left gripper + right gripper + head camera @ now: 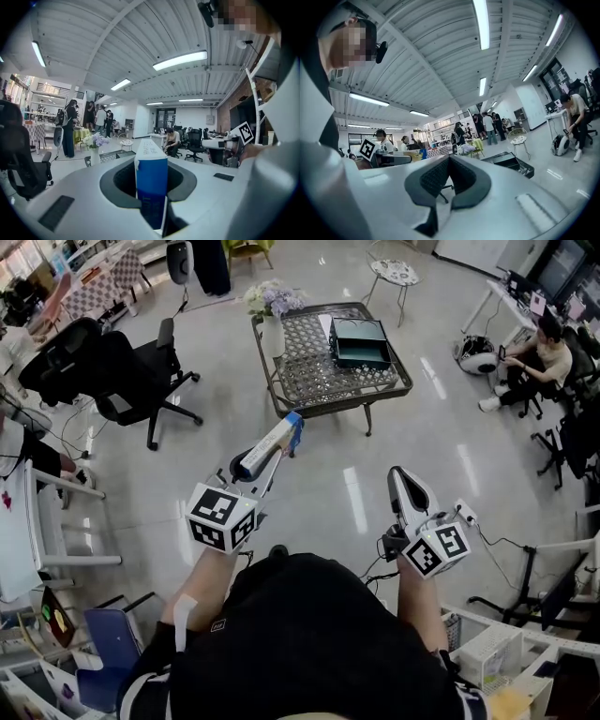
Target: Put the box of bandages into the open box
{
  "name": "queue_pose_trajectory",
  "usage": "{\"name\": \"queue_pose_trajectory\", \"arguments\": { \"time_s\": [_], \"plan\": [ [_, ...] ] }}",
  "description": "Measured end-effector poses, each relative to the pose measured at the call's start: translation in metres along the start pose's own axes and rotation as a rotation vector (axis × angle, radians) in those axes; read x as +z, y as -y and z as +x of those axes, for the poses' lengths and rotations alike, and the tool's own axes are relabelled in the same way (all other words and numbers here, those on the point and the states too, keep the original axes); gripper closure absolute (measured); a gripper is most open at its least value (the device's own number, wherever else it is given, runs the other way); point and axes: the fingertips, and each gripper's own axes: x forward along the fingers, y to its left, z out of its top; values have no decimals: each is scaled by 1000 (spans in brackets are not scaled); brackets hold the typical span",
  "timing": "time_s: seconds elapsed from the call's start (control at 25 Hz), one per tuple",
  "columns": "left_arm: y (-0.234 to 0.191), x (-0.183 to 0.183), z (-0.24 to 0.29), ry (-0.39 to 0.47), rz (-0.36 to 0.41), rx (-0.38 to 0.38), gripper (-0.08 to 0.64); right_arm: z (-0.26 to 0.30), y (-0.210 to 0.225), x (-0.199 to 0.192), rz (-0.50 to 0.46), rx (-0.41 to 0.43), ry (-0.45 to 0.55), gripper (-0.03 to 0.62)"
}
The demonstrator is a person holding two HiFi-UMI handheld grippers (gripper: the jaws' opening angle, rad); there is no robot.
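Clamping bandage box (277, 435), left tool (261, 463) tilted slightly down

We see a pale, glossy floor (319, 493) with a metal lattice tabletop (305, 371), a vase of flowers (272, 310) at its corner and a black office chair (131, 371) to the left. A round side table (394, 273) stands behind it, and a person (542, 357) sits on the right. Overhead we find a ribbed white ceiling (117, 47) with long strip lights (180, 60)

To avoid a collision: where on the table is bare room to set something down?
Bare: the front strip of the table, and the middle between vase and open box. Crowded: the back edge, with both.
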Motion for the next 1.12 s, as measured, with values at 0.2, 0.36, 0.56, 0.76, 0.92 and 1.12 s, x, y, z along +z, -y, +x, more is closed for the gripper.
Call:
{"name": "queue_pose_trajectory", "arguments": {
  "time_s": [0.2,0.36,0.56,0.76,0.92,1.12],
  "plan": [
    [-25,-15,-15,-27,-9,48,479,17,-17,-14,33,26,-24,583],
    [-39,-15,-23,-21,11,37,479,36,-29,-21,32,16,-33,583],
    [-57,-15,-24,-17,28,1,479,57,-48,-23,19,-2,-35,583],
    [-65,-28,-10,-50,6,-32,479,64,-45,-32,60,-16,-57,583],
    [-68,-37,18,-92,2,-47,479,71,-20,-35,80,-41,-60,583],
    [-63,-36,69,-133,7,-57,479,78,34,-43,125,-58,-79,583]
  ]
}}
